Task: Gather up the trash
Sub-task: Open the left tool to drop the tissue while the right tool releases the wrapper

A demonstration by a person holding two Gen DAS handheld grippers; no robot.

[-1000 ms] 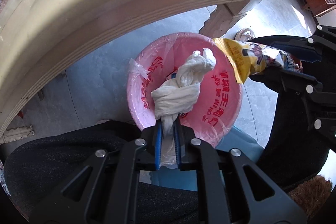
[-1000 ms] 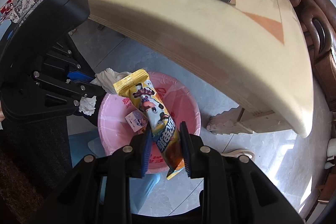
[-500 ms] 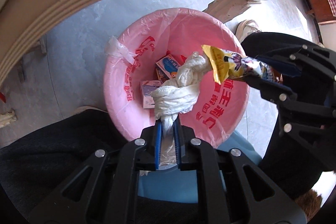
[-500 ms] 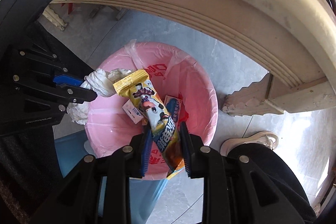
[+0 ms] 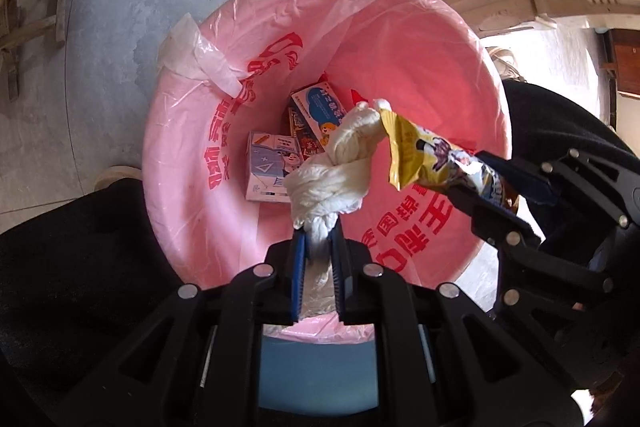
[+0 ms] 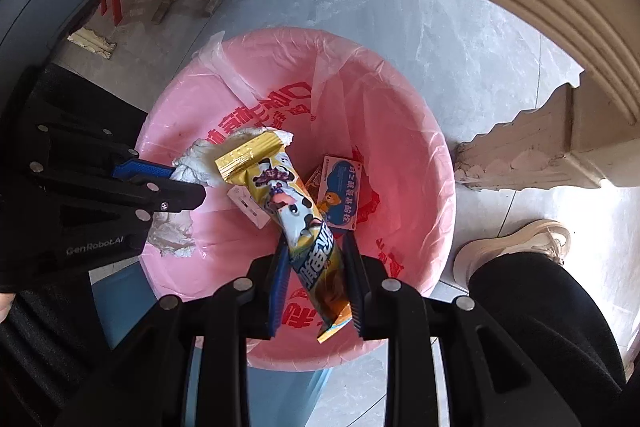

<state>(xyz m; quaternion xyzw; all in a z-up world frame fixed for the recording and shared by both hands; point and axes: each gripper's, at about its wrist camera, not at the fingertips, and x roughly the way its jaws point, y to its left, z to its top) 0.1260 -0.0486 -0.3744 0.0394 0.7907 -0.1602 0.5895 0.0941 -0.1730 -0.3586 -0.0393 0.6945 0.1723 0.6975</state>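
Both grippers have come lower over the pink-lined bin, its mouth now filling centre frame. The left gripper clenches a twisted white tissue; the right gripper pinches a yellow snack wrapper. "GenRobot.AI" marks the left housing. Small cartons lie inside.

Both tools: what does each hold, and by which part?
Left tool pinches the twisted white tissue near its lower end; right tool clamps the yellow snack wrapper by its lower half.
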